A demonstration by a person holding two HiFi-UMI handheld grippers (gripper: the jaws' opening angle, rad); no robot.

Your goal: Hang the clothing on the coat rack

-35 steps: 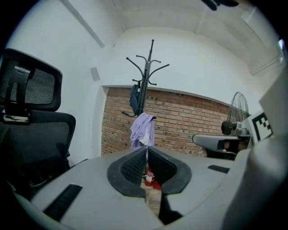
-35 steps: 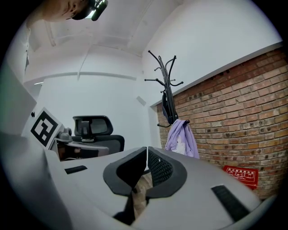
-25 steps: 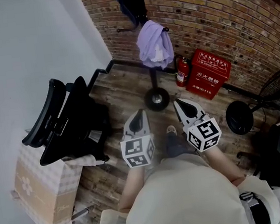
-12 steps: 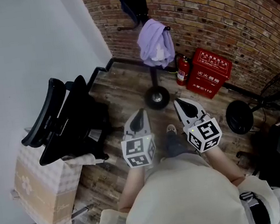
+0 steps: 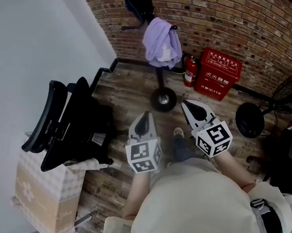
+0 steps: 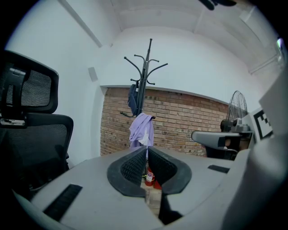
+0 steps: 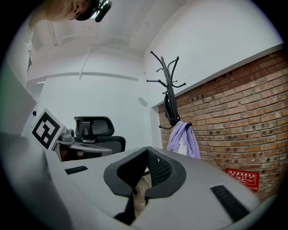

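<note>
- Jaws on your left gripper [image 5: 145, 116] and right gripper [image 5: 187, 105] are pressed together, empty.
- Lilac garment [image 5: 161, 44] hangs on coat rack [image 5: 159, 80]; red box [image 5: 217, 74] stands near its base.

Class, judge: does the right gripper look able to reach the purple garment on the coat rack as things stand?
Probably not without a step forward. The right gripper sits shut near the body; the purple garment hangs on the coat rack well ahead. Only bare floor lies between.

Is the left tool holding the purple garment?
No, the purple garment hangs on the coat rack, while the left tool is shut on nothing, well short of it.
</note>
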